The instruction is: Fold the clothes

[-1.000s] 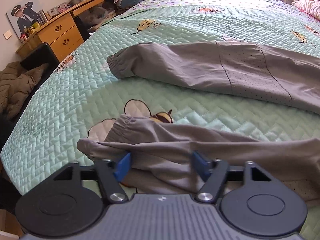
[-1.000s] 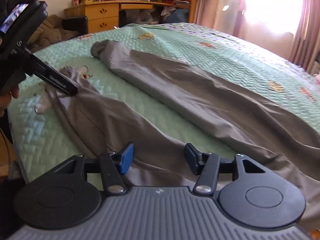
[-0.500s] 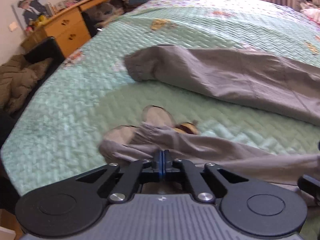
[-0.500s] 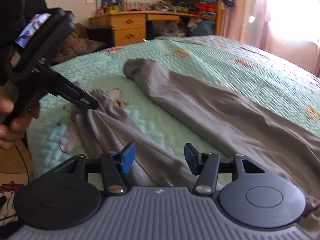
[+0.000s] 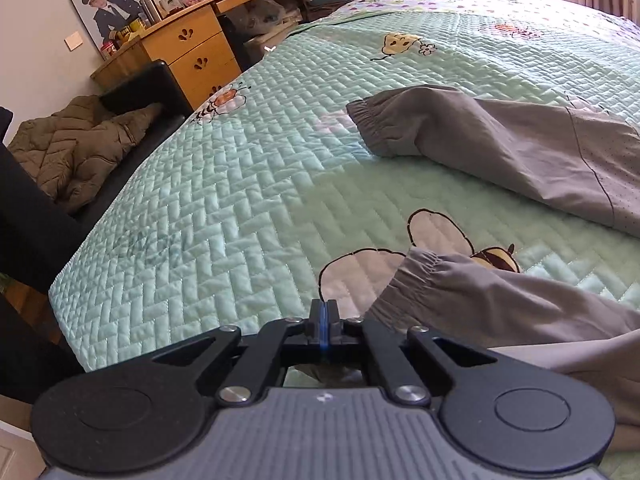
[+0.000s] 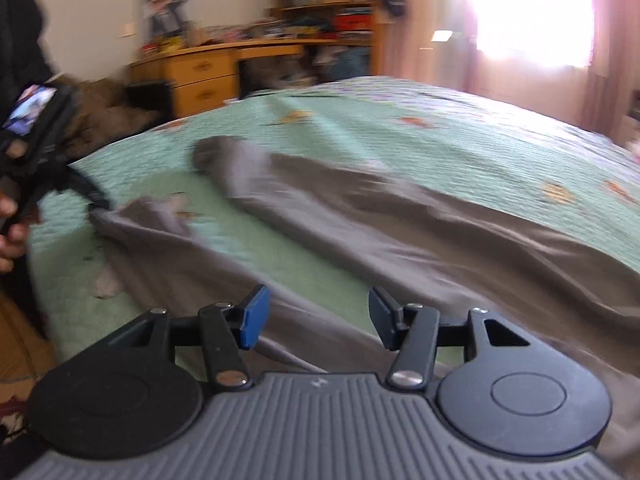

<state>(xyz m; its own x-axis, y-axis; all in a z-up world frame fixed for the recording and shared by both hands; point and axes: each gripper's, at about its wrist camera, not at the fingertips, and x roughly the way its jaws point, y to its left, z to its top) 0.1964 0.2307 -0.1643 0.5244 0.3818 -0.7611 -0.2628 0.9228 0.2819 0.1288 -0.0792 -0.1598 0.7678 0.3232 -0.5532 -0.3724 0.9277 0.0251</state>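
Grey trousers lie across the green quilted bedspread, with a far leg and a near leg. My left gripper is shut, its blue pads pressed together at the near leg's elastic cuff, and cloth shows beneath the fingers. In the right wrist view the left gripper, held by a hand, pinches the end of the near leg, which is drawn towards it. My right gripper is open just above the same leg further along, with nothing pressed between its pads. That view is blurred.
A wooden desk with drawers and a black chair draped with a brown jacket stand beyond the bed's left edge. A bright curtained window is at the back right. Open bedspread stretches left of the trousers.
The left gripper's jaws closed on the near leg's cuff and moved left, drawing the cloth along. The right gripper stayed open and its view swung, now blurred.
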